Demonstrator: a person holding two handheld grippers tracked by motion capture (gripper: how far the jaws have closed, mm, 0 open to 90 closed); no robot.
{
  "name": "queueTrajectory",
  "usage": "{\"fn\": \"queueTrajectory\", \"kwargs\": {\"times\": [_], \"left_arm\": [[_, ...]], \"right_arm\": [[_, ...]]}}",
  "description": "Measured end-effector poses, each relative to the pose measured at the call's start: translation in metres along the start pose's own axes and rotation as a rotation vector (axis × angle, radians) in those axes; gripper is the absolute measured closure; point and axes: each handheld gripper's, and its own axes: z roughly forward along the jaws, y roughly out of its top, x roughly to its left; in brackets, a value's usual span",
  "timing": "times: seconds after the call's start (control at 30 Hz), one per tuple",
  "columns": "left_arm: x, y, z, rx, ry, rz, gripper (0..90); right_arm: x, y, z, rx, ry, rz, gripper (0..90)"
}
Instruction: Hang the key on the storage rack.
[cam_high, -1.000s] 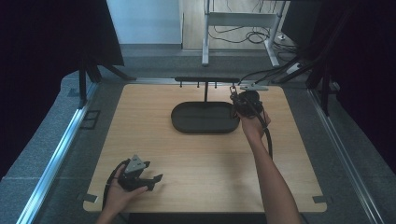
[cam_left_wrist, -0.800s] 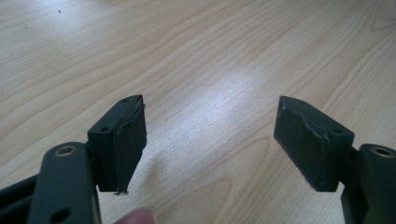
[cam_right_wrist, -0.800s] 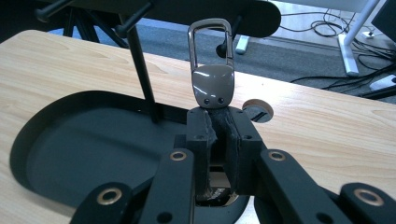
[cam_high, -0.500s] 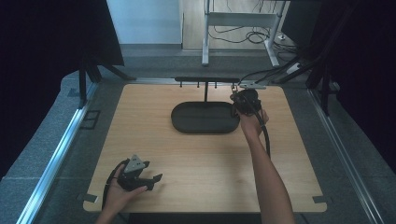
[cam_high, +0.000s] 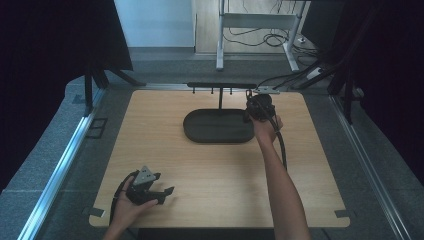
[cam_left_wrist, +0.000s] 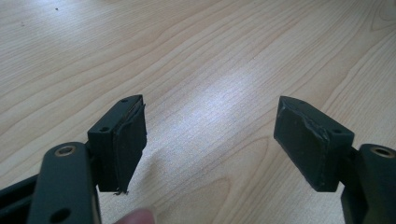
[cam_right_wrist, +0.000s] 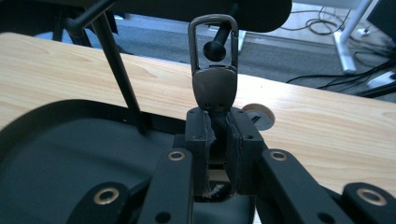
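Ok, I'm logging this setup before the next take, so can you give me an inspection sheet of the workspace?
Surface: light wooden table, bare around the left gripper.
Job's things: black oval-based stand with thin upright post and hook bar; small metal clasp with a loop, its loop close by a black hook knob.
Clutter: nothing seen.
Grippers: left gripper open, low over the table's near-left corner; right gripper shut on the clasp beside the stand's right end.
Cables: right gripper's cable trails along the forearm; more on the floor behind.
Surroundings: grey carpet, white desk frame, dark curtains either side.
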Motion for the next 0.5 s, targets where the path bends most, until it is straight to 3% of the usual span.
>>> {"fn": "queueTrajectory", "kwargs": {"times": [0.27,0.5], "left_arm": [[-0.001,0.0,0.001,0.001,0.0,0.001,26.0],[-0.001,0.0,0.002,0.005,0.002,0.002,26.0]], "right_arm": [[0.001,-0.005,-0.004,-0.024,-0.002,-0.035,66.9],[0.004,-0.01,-0.013,-0.02,0.032,-0.05,52.9]]}}
